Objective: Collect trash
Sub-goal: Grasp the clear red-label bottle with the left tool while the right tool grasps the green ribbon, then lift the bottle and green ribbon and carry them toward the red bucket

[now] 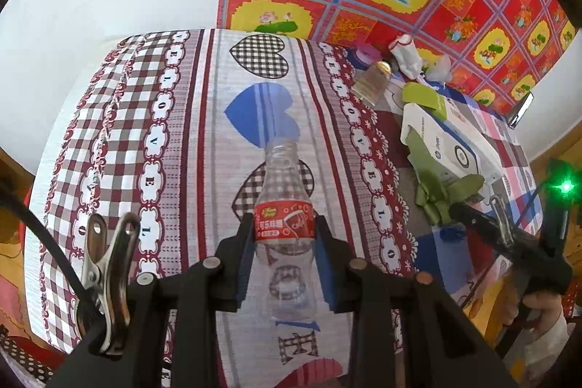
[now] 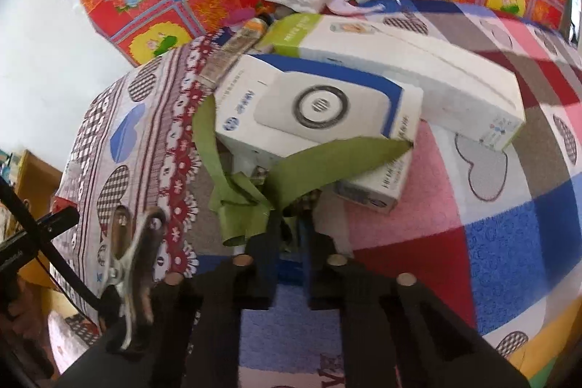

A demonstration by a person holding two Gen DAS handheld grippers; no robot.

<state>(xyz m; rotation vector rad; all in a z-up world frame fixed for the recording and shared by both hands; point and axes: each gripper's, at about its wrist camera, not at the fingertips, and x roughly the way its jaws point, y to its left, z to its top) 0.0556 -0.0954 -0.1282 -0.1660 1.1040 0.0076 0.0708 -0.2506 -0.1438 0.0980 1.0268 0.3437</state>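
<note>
The bed (image 1: 174, 148), under a heart-patterned sheet, carries a heap of white cardboard boxes (image 2: 320, 108) with a crumpled green paper strip (image 2: 236, 202) draped across their near edge. The left gripper (image 1: 283, 235) clamps an empty, capless plastic bottle (image 1: 283, 206) at its red label, neck pointing away, jaws partly apart. The right gripper (image 2: 291, 231) is nearly closed, pinching the green strip.
</note>
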